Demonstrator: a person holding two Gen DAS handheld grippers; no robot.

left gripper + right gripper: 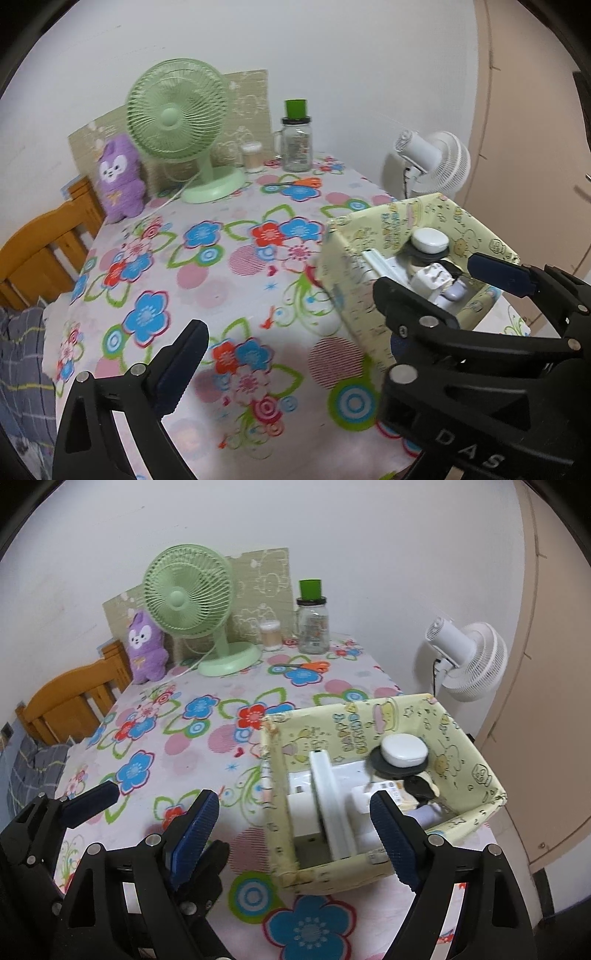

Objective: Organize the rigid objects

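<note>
Both grippers are standing apart and empty — the left gripper (pixel 110 814) over bare cloth, the right gripper (pixel 295 827) by the yellow box (pixel 465 734). The white case (pixel 403 751) and other pieces are sitting packed inside the box — so any next reach should be going in slowly, clear of its soft walls.

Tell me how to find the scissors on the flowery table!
Start at the big green fan at the back of the flowery table. Look right to the glass jar with the green top. The scissors lie flat just in front of it, the only thing with orange handles.
</note>
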